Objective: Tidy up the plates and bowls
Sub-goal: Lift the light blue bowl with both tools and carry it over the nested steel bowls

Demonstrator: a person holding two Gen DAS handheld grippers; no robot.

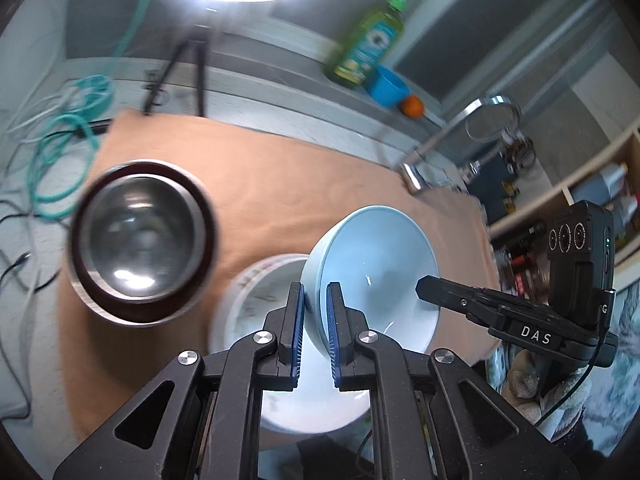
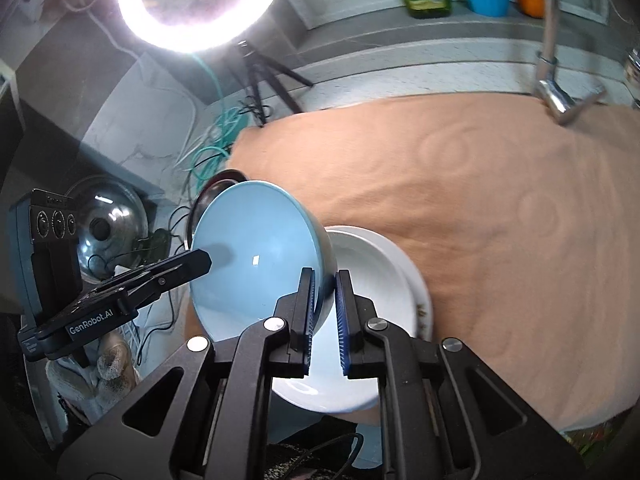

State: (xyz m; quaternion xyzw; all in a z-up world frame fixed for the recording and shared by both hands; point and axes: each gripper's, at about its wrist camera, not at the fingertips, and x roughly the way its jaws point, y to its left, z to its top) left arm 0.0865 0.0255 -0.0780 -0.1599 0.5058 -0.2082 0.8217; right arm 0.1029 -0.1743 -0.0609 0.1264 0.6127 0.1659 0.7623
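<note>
A light blue bowl (image 1: pixel 376 264) (image 2: pixel 256 256) hangs tilted over a stack of white dishes (image 1: pixel 256 292) (image 2: pixel 372 280) on the tan cloth. My left gripper (image 1: pixel 316 292) is shut on the bowl's rim, one blue pad inside and one outside. My right gripper (image 2: pixel 325 280) is shut on the opposite rim. Each view shows the other gripper reaching onto the bowl from the side: the right gripper (image 1: pixel 422 284) and the left gripper (image 2: pixel 206 260). A steel bowl nested in a dark bowl (image 1: pixel 140 240) sits to the left, its edge (image 2: pixel 224 178) peeking out behind the blue bowl.
The tan cloth (image 2: pixel 500 220) covers the counter. A faucet (image 1: pixel 416 176) stands at its far right. A green soap bottle (image 1: pixel 366 50), a blue cup (image 1: pixel 386 86) and an orange (image 1: pixel 413 107) sit on the back ledge. A ring light tripod (image 2: pixel 256 76), teal cables (image 1: pixel 60 160) and a pot lid (image 2: pixel 104 220) lie left.
</note>
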